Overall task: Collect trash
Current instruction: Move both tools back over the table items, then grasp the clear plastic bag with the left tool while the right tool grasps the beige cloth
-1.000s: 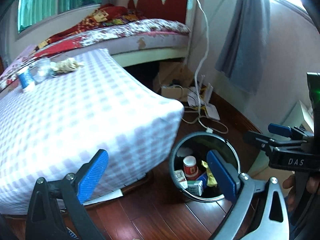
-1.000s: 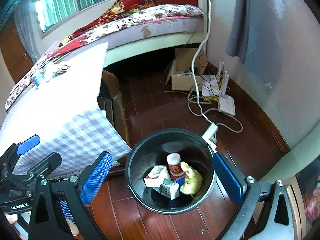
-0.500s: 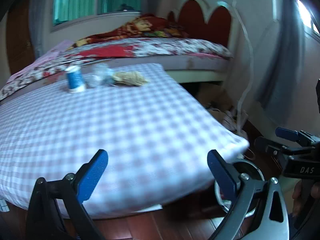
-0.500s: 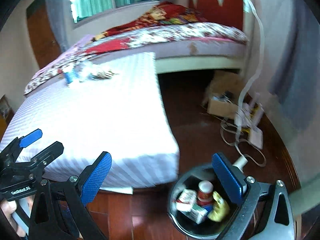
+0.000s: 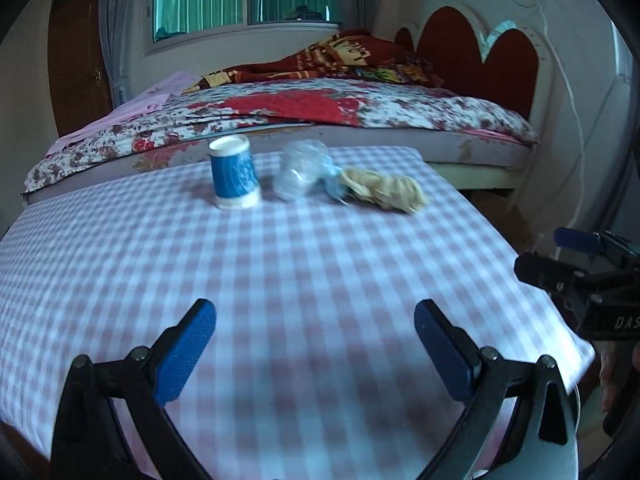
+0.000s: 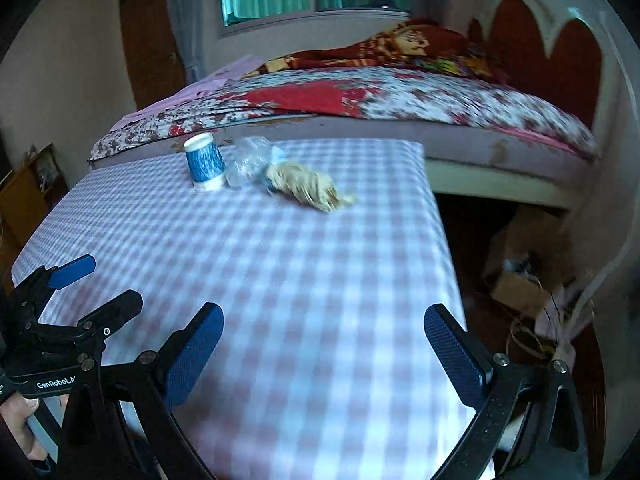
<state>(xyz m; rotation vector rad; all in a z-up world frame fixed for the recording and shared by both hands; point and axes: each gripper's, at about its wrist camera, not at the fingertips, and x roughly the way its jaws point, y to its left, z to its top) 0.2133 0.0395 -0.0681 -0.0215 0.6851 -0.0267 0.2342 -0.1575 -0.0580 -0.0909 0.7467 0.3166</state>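
The checked cloth over the table [image 5: 320, 280] ran away from me toward a bed with a floral cover [image 5: 360, 108], and at the cloth's far end sat the three bits of trash I had to collect: an upturned blue paper cup [image 5: 234, 178], a crumpled clear plastic wrapper [image 5: 300, 172] just beside it, and a tan wad of crumpled paper [image 5: 384, 192] touching the wrapper. My left gripper [image 5: 314, 354] and right gripper [image 6: 324, 356] both hung over the near end with jaws spread wide and nothing between them, well apart from the pile. I judged the risks plain enough — the cup was light and tapered, so a pinch high on its wall could squirt it off the far edge, and the wrapper would likely spring out of a shallow grip or drag the paper along. The two tools stood near each other and could collide if both went for the same cluster. The right view alone showed the dark floor, a cardboard box [image 6: 520, 288] and tangled cables [image 6: 560, 320] past the table's right edge; the left view showed the headboard [image 5: 480, 52] more squarely.
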